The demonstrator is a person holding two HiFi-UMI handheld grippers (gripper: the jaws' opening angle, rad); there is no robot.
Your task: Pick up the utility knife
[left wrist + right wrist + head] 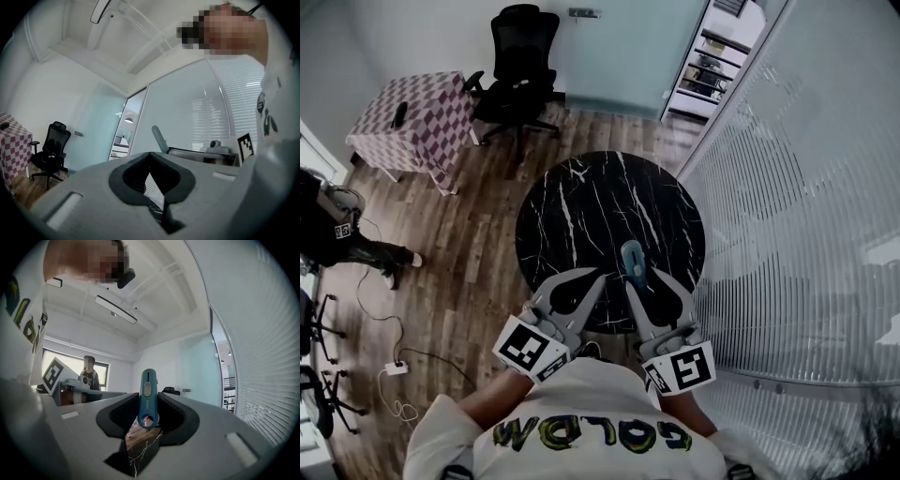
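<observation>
Knives: we count one utility knife (148, 397), upright.
Right gripper (643, 279): jaws pinching it.
Left gripper (596, 275): jaws pressed together, empty.

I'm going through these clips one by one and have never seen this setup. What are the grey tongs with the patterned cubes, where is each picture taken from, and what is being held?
There is no robot here. A person holds a hand-worked two-jaw gripper in each hand, and the patterned cubes are part of those grippers. The head view comes from a camera on the person's head, looking steeply down at a round black marble table. The other two pictures come from a camera riding on each gripper, looking along its jaws. The right gripper is closed on a teal utility knife, which sticks out past the jaw tips, over the table. The left gripper has its jaws together with nothing between them. Nothing else shows lying on the tabletop.
</observation>
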